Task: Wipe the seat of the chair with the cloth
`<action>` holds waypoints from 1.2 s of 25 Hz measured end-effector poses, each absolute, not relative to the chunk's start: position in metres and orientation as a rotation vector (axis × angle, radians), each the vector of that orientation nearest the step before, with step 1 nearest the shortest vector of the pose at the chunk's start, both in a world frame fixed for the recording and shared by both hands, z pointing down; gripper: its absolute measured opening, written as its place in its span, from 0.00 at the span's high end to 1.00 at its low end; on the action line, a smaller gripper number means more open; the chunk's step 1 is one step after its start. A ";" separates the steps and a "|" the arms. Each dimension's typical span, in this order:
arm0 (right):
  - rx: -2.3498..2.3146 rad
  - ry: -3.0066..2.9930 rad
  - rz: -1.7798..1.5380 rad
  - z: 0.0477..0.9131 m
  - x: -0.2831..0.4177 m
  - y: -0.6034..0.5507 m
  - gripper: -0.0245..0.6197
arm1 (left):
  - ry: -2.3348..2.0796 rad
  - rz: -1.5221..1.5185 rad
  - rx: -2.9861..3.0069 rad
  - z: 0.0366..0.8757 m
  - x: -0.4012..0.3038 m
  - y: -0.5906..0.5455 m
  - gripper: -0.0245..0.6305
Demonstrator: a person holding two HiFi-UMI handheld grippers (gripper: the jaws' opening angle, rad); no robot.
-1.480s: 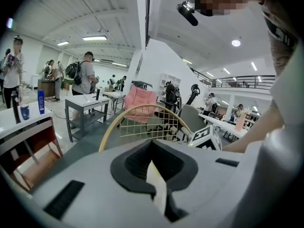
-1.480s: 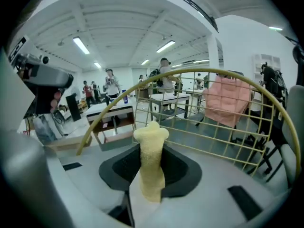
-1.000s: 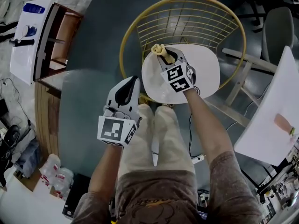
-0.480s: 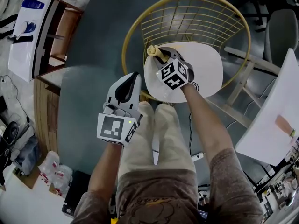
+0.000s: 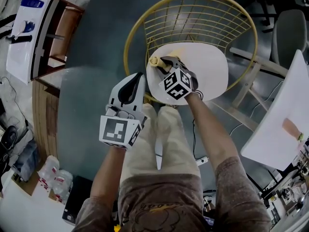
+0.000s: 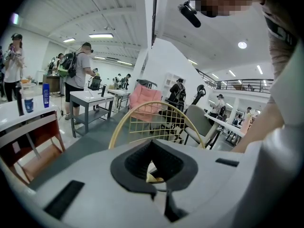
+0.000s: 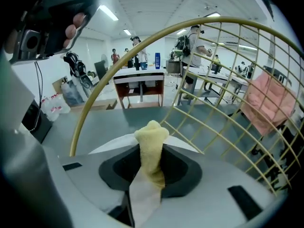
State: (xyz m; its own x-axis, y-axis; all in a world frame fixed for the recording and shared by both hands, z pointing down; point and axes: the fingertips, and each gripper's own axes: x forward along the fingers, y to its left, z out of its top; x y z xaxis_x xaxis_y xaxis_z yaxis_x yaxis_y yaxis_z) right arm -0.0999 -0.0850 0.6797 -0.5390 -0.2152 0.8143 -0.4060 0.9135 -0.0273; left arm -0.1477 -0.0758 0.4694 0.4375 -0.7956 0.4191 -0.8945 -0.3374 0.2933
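Note:
The chair has a yellow wire back [image 5: 193, 18] and a round white seat [image 5: 207, 71]. My right gripper [image 5: 161, 62] is over the seat's left part, shut on a yellow cloth [image 5: 154, 60] whose bunched end sticks out past the jaws onto the seat's left edge. In the right gripper view the cloth [image 7: 152, 139] stands pinched between the dark pads of the right gripper [image 7: 151, 167], with the wire back [image 7: 223, 80] beyond. My left gripper [image 5: 135, 79] hangs just left of the seat, above the person's knees, shut and empty. The left gripper [image 6: 151, 148] looks toward the chair back [image 6: 156, 122].
A white table with a wooden shelf unit [image 5: 48, 37] stands at the left. Another white table [image 5: 280, 124] and a grey chair [image 5: 287, 33] are at the right. Bottles [image 5: 53, 175] and clutter lie at the lower left. Several people stand far off [image 6: 76, 75].
My right gripper has slid left and a little nearer across the seat, with the cloth in it. The left gripper has hardly moved.

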 end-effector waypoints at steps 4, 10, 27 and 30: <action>0.429 -2.154 0.288 0.683 -0.092 -0.062 0.76 | -1.418 0.275 2.215 0.469 -0.146 -0.073 0.95; 0.348 -2.129 0.290 0.686 -0.077 -0.018 0.76 | -1.409 0.276 2.216 0.469 -0.140 -0.072 0.95; 0.303 -2.134 0.449 0.681 -0.060 0.102 0.76 | -1.378 0.260 2.243 0.465 -0.125 -0.064 0.95; 0.281 -2.138 0.461 0.680 -0.055 0.112 0.76 | -1.373 0.255 2.233 0.466 -0.122 -0.063 0.95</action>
